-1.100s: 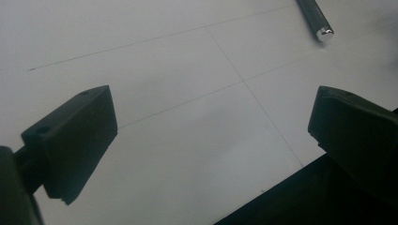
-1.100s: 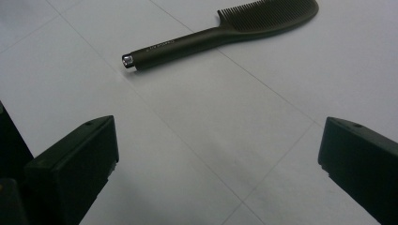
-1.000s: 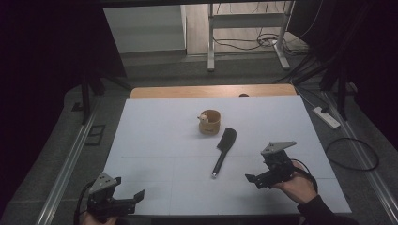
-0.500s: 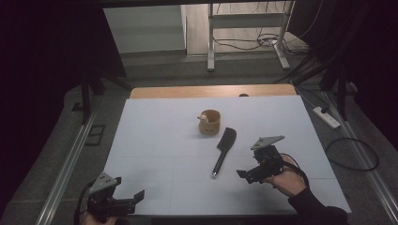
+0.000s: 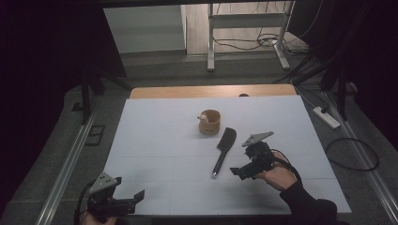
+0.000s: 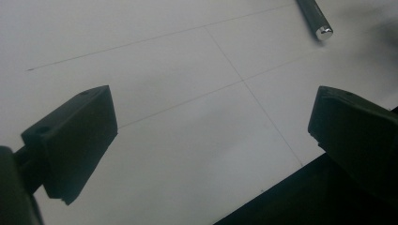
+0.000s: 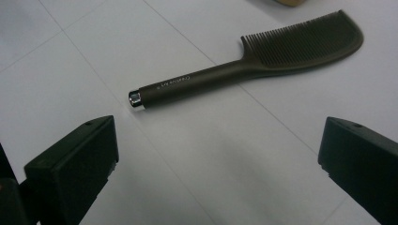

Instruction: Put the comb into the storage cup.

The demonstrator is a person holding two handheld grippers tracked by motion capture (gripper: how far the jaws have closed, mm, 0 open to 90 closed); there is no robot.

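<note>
High view — right tool, jaws wide, has slid closer to the dark plastic handled comb — likely a pickup; left tool idles wide.

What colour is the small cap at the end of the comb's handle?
Shiny silver, on a dark brown comb; the cap shows best in the right gripper view.

Dim room, grey floor, white-topped table, metal stand behind.
</note>
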